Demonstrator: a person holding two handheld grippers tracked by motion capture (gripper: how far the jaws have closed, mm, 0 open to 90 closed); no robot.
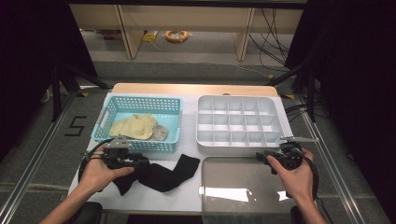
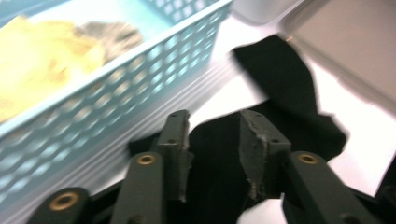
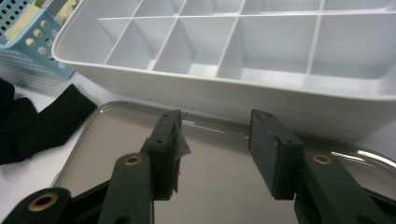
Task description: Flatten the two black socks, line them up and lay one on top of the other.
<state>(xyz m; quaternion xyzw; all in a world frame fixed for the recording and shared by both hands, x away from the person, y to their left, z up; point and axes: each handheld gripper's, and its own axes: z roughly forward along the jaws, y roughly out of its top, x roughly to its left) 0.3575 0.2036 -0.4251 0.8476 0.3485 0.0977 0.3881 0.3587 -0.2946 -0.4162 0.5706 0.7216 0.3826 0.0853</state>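
Left gripper [image 1: 140,162] is down at the near-left of the table, right at the black sock [image 1: 161,173], which lies flat at six o'clock from the blue basket [image 1: 105,122], just in front of its near wall. In the left gripper view the jaws stand about half open, the sock's dark cloth [image 2: 219,154] between and beneath them, and the pads are not pressing on it, so nothing is held. No other sock lies under it, as far as I can tell.

Right gripper [image 1: 264,156] hovers at three o'clock, over the clear lid [image 1: 243,186], jaws wide and empty, with the white divided tray [image 1: 236,145] at its twelve.

The job looks like gathering this sock, probably for a fold or for a tray compartment. My advice: lower the left pads until they straddle a single edge of cloth, close fully before lifting, and keep the grip near one end so the rest hangs free. Watch the basket wall at eleven o'clock; clipping it would drag the basket. The yellow cloth [image 1: 134,126] inside it stays out of this.
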